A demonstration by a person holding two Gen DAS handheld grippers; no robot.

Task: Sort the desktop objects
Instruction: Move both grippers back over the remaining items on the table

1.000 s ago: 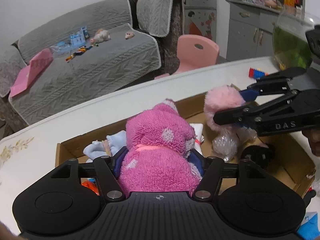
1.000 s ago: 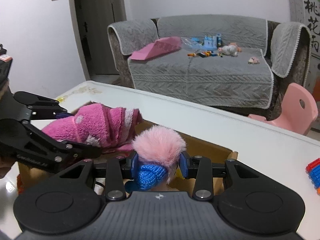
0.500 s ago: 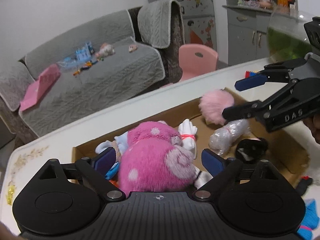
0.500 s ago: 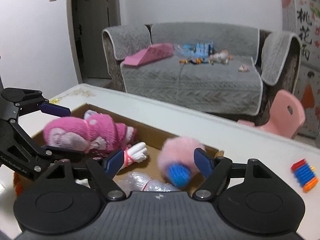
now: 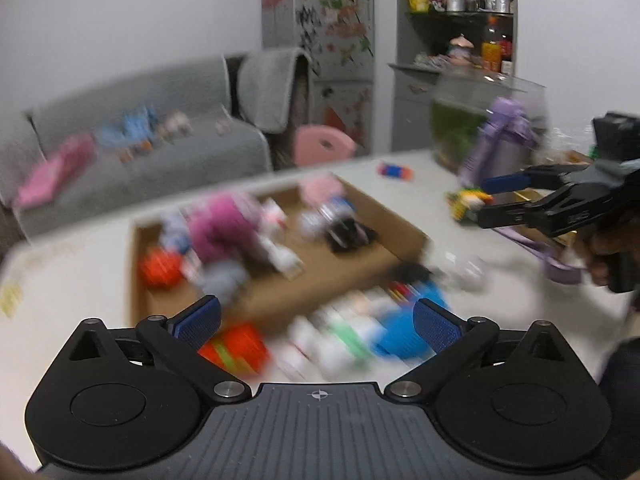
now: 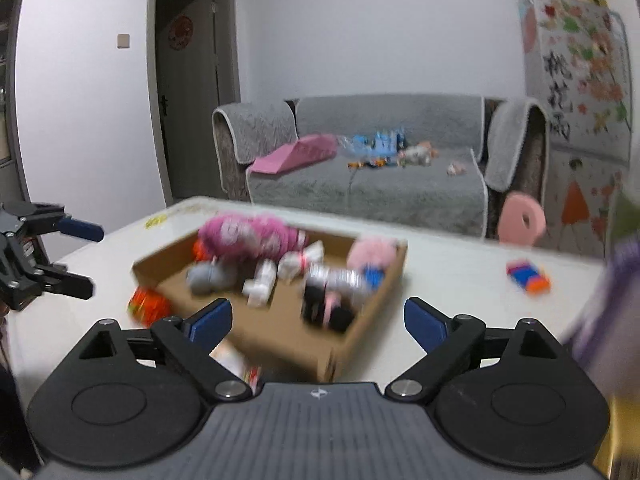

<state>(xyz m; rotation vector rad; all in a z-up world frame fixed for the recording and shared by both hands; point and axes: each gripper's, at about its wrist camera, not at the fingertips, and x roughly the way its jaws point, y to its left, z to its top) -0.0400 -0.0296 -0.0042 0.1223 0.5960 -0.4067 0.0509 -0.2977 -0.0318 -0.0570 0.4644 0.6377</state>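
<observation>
Both of your tools are empty now. The left tool [image 5: 316,320] has its blue pads wide apart above the loose things on the white bench [image 5: 72,280], and the right tool [image 6: 318,318] is also spread open, in front of the near corner of the shallow brown cardboard box [image 6: 280,332].

In this box you already have the fluffy magenta plush toy [image 6: 248,236], the pale pink pompom hat with a blue knit part [image 6: 372,256], a crinkled clear plastic bag [image 6: 340,278] and some small white socks. These are soft and light; they will compress, so close on the thick middle of them.

Outside the box, near your left tool, lie a bright blue piece [image 5: 404,336], an orange-red block with yellow stripes [image 5: 236,348] and some white and green things, too blurred to name. I judge them light, so take each by its firmest part. The small blue, red and orange striped toy [image 6: 528,276] lies apart on the bench. The purple water bottle [image 5: 500,148] stands near your right tool; it is probably heavier and smooth, so grip its body firmly.

Large black Chinese characters are on the decorated panel [image 6: 576,80], but blur makes them uncertain. No brand is readable.
</observation>
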